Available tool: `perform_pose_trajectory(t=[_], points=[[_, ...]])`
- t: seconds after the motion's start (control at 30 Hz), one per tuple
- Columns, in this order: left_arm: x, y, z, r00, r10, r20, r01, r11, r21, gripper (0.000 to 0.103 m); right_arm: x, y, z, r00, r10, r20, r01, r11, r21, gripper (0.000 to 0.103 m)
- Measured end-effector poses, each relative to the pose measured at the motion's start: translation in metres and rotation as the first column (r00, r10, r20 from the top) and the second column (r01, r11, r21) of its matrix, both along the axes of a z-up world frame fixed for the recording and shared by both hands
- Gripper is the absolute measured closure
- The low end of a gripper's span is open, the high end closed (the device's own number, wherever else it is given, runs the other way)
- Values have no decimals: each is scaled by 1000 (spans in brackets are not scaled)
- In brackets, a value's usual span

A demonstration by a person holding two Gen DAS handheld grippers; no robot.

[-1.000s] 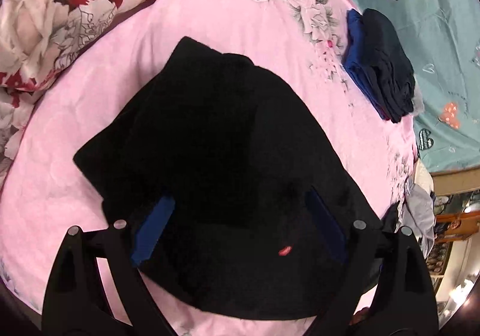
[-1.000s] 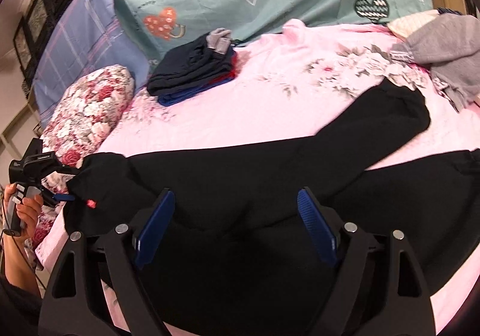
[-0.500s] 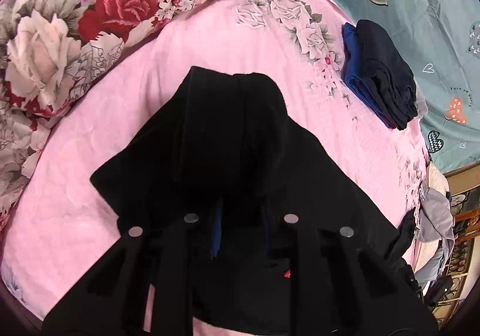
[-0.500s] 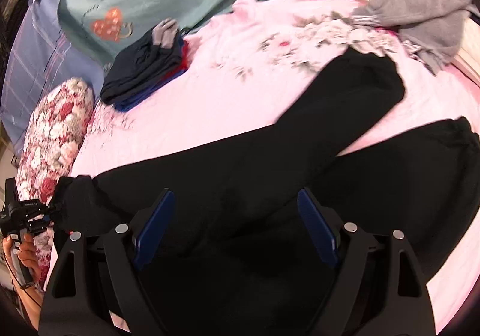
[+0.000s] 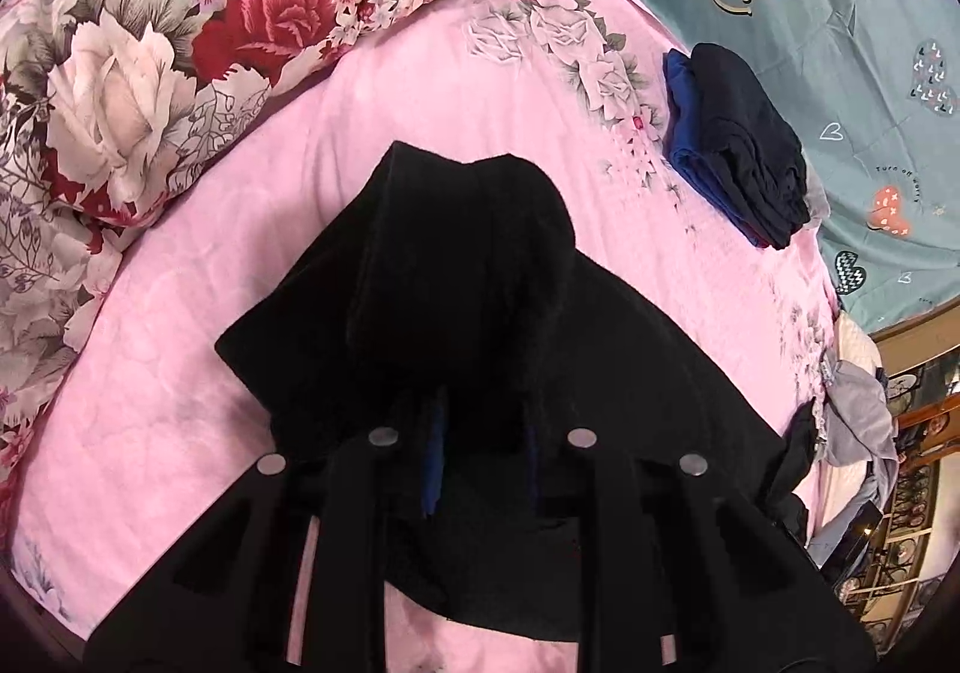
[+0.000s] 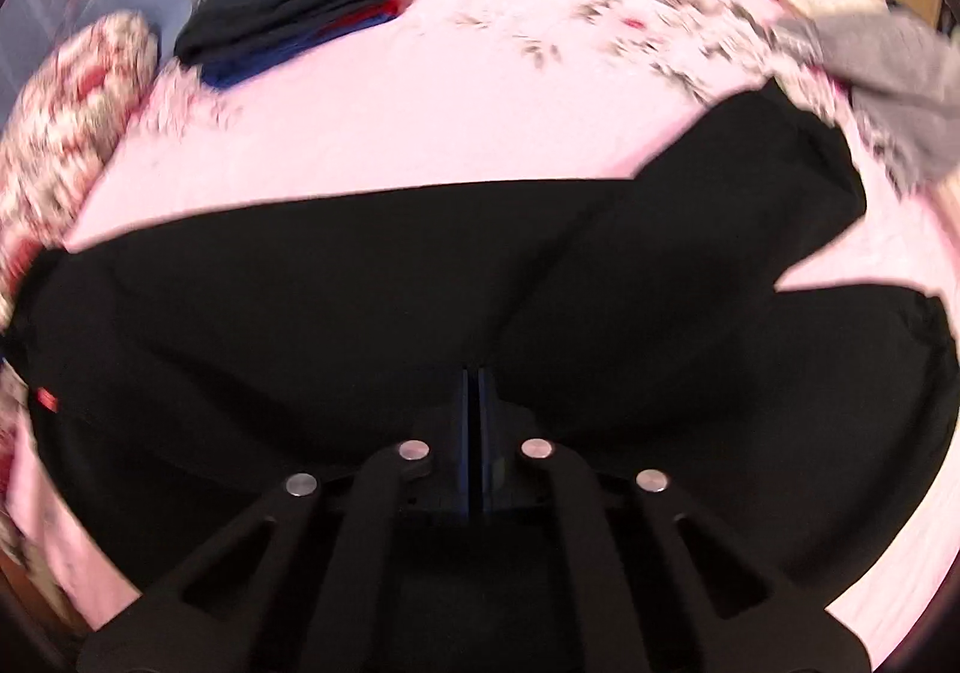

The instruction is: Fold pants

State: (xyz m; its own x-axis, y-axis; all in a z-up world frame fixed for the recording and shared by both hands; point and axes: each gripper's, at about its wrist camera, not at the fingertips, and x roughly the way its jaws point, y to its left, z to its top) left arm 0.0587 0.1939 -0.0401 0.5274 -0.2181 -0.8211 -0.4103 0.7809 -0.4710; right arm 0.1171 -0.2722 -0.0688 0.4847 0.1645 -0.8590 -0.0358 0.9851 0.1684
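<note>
jaws clamped on black pants [image 5: 456,277]

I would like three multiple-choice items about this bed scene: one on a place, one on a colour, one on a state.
1. The folded clothes stack lies:
A. on the floral pillow
B. at the pink sheet's far edge, beside the teal cover
C. on the black pants

2. The pants are:
A. black
B. grey
C. red

3. The right tool is:
A. wide open
B. shut
C. out of view

Key: B, the stack sits on the pink sheet next to the teal cover; A, the cloth is black; B, its blue pads meet.
</note>
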Motion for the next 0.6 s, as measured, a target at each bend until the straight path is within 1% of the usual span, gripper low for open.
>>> perform_pose_trajectory(t=[0.07, 0.13, 0.23, 0.33, 0.4, 0.43, 0.5, 0.53, 0.57, 0.6], points=[[0, 2, 5, 1000, -12, 2, 12, 1000, -6, 83, -12, -12, 13, 999, -24, 41, 23, 999, 28, 101], [-1, 3, 18, 999, -43, 32, 43, 999, 3, 83, -28, -22, 31, 997, -33, 76, 28, 997, 70, 101], [-8, 3, 38, 994, -63, 84, 61, 998, 32, 83, -59, -31, 60, 991, -10, 133, -7, 992, 126, 101], [-19, 3, 46, 992, -87, 93, 81, 995, 64, 83, -90, -38, 74, 987, 31, 157, -58, 983, 175, 101], [-28, 4, 39, 994, -87, 69, 82, 993, 79, 83, -101, -38, 70, 988, 46, 149, -73, 981, 181, 101], [-30, 5, 35, 995, -83, 55, 78, 993, 84, 83, -106, -36, 63, 990, 50, 135, -75, 980, 185, 101], [-32, 7, 18, 998, -67, 12, 65, 993, 102, 82, -108, -33, 44, 995, 54, 85, -70, 977, 199, 101], [-31, 8, 4, 998, -55, -33, 58, 992, 110, 82, -106, -32, 28, 998, 51, 46, -59, 976, 210, 101], [-28, 9, -12, 995, -52, -79, 61, 991, 115, 80, -104, -30, 17, 999, 46, 16, -48, 977, 210, 100], [-26, 9, -20, 993, -57, -105, 70, 990, 126, 71, -103, -27, 6, 999, 43, -18, -39, 978, 206, 100]])
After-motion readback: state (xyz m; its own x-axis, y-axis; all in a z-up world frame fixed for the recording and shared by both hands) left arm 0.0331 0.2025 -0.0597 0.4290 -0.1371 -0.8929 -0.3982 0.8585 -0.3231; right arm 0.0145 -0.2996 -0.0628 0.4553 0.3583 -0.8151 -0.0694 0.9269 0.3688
